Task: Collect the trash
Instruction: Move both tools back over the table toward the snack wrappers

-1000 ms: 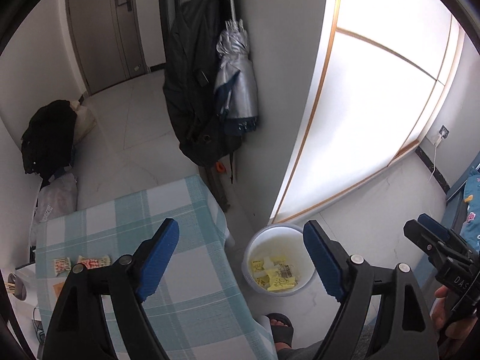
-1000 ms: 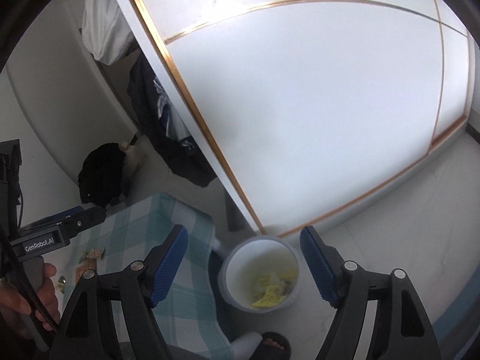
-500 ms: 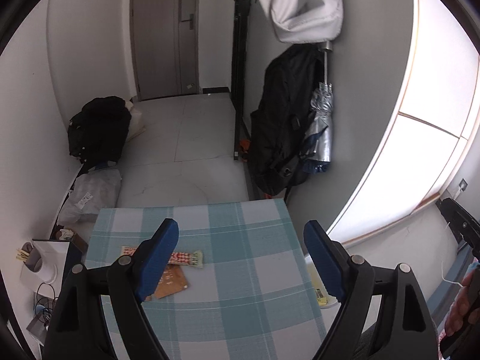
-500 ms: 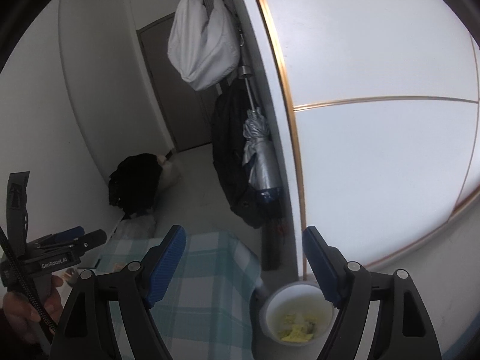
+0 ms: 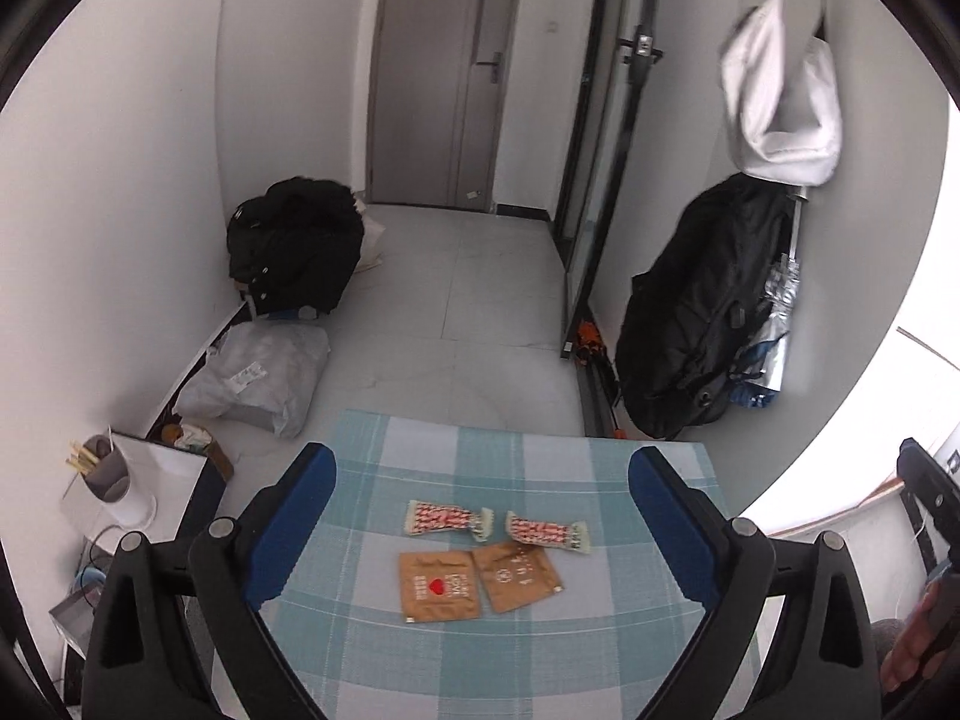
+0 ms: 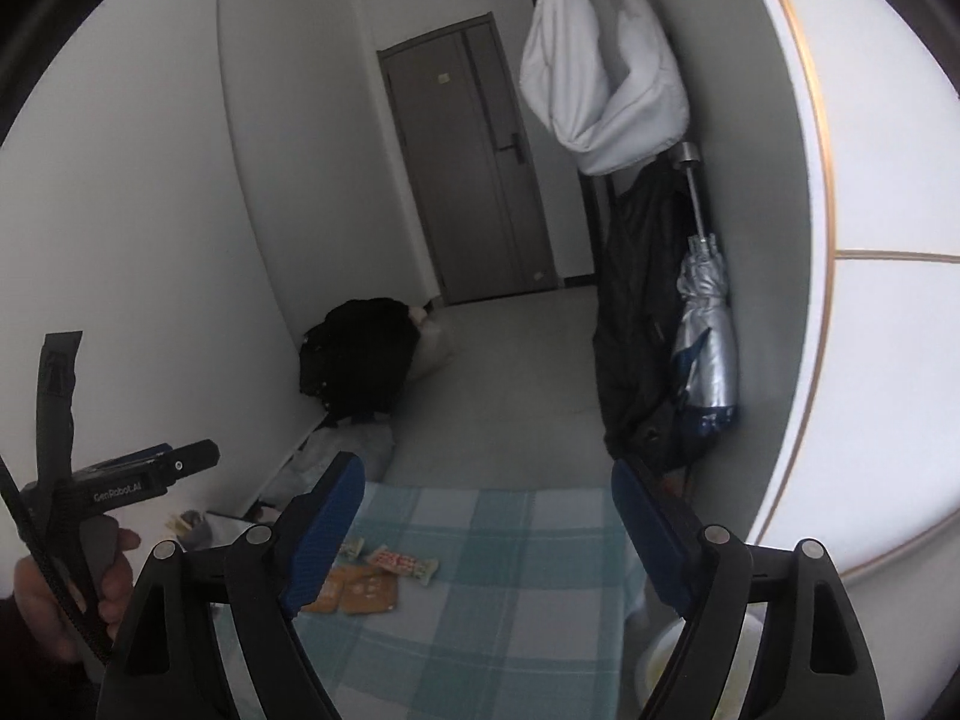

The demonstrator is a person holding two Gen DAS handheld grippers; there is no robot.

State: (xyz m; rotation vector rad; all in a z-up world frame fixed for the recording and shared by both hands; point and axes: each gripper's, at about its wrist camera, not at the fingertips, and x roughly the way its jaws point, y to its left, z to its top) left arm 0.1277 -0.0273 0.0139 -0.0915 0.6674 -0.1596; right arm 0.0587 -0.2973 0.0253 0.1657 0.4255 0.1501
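On the teal checked tablecloth (image 5: 540,648) lie two red-and-white candy wrappers (image 5: 447,519) (image 5: 547,531) and two brown sachets (image 5: 439,587) (image 5: 518,575). My left gripper (image 5: 480,534) is open and empty, held above and around these wrappers. My right gripper (image 6: 486,534) is open and empty, further back, with the wrappers (image 6: 401,564) and sachets (image 6: 367,588) low between its fingers. The white trash bin (image 6: 660,660) shows only as a rim at the table's right edge, behind the right finger.
A black bag (image 5: 294,246) and a grey plastic bag (image 5: 258,375) lie on the floor by the left wall. A black coat (image 5: 696,324), a silver umbrella (image 6: 705,354) and a white bag (image 5: 780,96) hang at the right. A cup with sticks (image 5: 105,471) stands left of the table.
Both grippers have swung left and up, away from the trash bin toward the table. The wrappers now lie between the left gripper's fingers. Both grippers stayed open.
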